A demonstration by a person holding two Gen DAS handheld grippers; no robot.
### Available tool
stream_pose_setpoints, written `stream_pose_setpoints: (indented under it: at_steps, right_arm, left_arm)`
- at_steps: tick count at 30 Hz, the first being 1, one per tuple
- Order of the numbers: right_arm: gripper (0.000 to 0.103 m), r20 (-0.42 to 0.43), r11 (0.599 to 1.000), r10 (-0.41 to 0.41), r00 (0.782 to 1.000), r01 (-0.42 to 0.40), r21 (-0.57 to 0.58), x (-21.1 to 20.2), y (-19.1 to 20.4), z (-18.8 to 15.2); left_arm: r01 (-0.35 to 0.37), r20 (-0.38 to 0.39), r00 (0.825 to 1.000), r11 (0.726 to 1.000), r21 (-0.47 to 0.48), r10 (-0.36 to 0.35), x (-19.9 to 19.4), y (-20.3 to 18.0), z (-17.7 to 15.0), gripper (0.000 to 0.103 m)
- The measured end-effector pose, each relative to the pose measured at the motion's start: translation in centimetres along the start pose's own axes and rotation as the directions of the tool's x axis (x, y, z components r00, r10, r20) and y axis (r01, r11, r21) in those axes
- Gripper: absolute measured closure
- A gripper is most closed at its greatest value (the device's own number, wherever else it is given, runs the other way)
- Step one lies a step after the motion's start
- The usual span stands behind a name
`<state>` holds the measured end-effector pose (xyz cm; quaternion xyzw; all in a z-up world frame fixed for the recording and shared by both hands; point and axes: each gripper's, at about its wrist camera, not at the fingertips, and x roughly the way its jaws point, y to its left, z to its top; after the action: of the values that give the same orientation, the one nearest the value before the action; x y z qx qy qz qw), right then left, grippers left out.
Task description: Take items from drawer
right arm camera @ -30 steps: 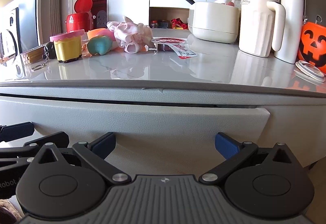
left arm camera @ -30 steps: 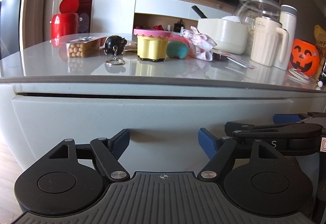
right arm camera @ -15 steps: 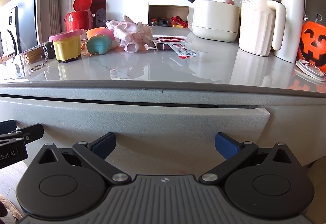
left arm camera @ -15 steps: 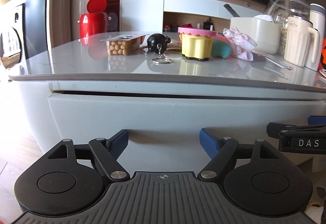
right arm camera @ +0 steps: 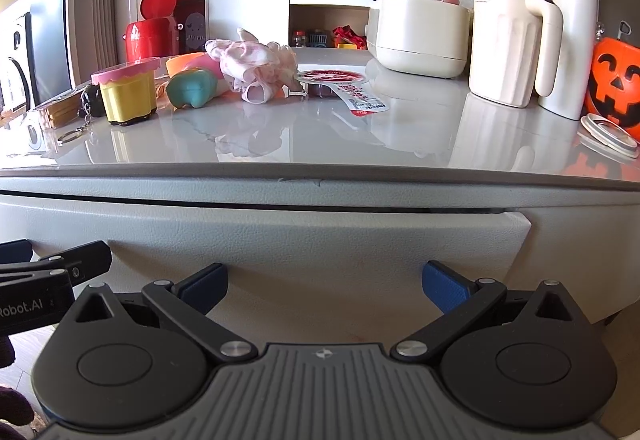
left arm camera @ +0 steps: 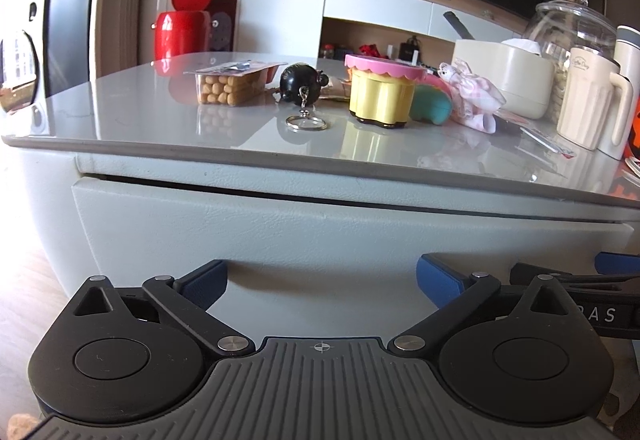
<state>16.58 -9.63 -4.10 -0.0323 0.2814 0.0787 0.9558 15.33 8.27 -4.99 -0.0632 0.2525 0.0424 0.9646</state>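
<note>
A pale grey drawer front (left arm camera: 320, 236) runs under the table top, shut, with a thin dark gap above it; it also fills the right wrist view (right arm camera: 320, 240). My left gripper (left arm camera: 322, 276) faces the drawer's left half, open, nothing between its blue pads. My right gripper (right arm camera: 324, 280) faces the drawer's right end, open and empty too. Each gripper shows at the edge of the other's view. The drawer's contents are hidden.
On the glossy grey table top (left arm camera: 140, 112) stand a snack pack (left arm camera: 228, 86), a black pig keychain (left arm camera: 302, 88), a yellow cup with a pink lid (left arm camera: 382, 90), a cream jug (right arm camera: 506, 44), a white pot (right arm camera: 420, 32) and an orange pumpkin bucket (right arm camera: 616, 88). Wooden floor lies left.
My left gripper has swung left along the drawer front, then eased back a little; the drawer's left corner is now in its view. The right gripper has barely moved.
</note>
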Motion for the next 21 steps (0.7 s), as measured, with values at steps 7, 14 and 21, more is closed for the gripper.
stream_pose_setpoints:
  at_steps: [7, 14, 21]
  right_arm:
    - [0.000, 0.010, 1.000, 0.000, 1.000, 0.000, -0.002, 0.1, 0.0, -0.1]
    - [0.000, 0.010, 1.000, -0.001, 1.000, 0.001, -0.004, 0.2, 0.0, -0.1]
    - [0.000, -0.026, 0.999, -0.014, 1.000, 0.013, -0.041, -0.2, 0.2, 0.2]
  left_arm:
    - [-0.003, -0.004, 1.000, 1.000, -0.008, 0.003, 0.3, 0.0, 0.2, 0.000]
    - [0.000, -0.011, 1.000, 1.000, 0.002, 0.000, 0.4, 0.0, 0.2, 0.000]
    - [-0.018, -0.020, 1.000, 0.999, 0.044, 0.019, -3.0, -0.1, 0.9, 0.000]
